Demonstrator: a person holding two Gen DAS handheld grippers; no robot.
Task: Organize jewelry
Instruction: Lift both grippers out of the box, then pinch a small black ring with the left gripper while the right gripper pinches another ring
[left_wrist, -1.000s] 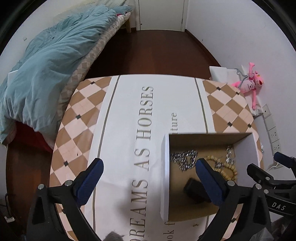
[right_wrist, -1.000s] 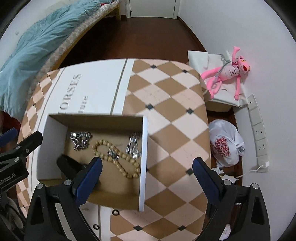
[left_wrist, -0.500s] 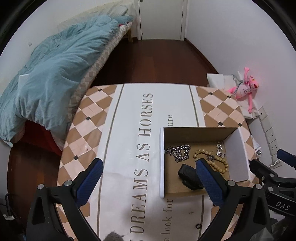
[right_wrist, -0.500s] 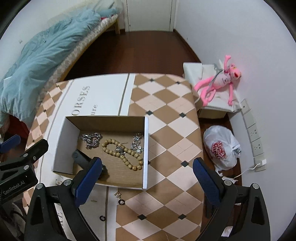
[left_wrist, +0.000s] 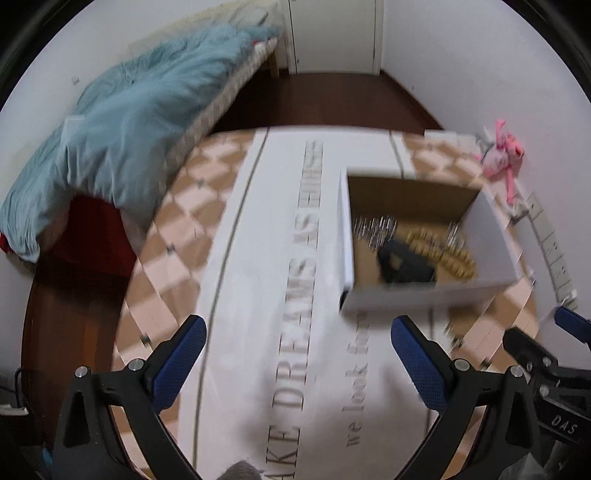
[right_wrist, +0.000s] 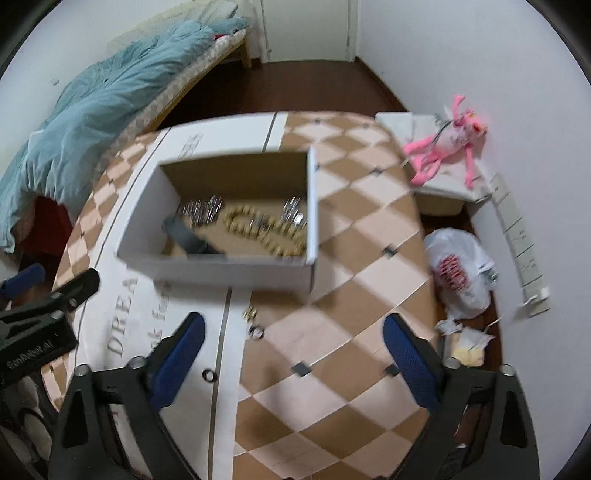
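An open cardboard box (right_wrist: 236, 271) (left_wrist: 424, 295) stands on the table. Inside lie a silver chain (right_wrist: 201, 210), a wooden bead necklace (right_wrist: 266, 230), another silver piece (right_wrist: 293, 214) and a black object (right_wrist: 188, 236). On the cloth in front of the box lie a small gold piece (right_wrist: 250, 314), a ring (right_wrist: 256, 331) and a dark ring (right_wrist: 209, 376). My left gripper (left_wrist: 297, 363) is open and empty, above the cloth short of the box. My right gripper (right_wrist: 293, 360) is open and empty, above the loose rings.
The table has a checkered cloth with printed lettering (left_wrist: 306, 258). A bed with a teal duvet (left_wrist: 129, 147) is at the left. A pink plush toy (right_wrist: 448, 144) on a white box, a plastic bag (right_wrist: 458, 271) and wall sockets are at the right.
Both grippers have pulled back and up from the box, which now sits farther off. Loose rings in front of the box have come into the right wrist view. Both stay open.
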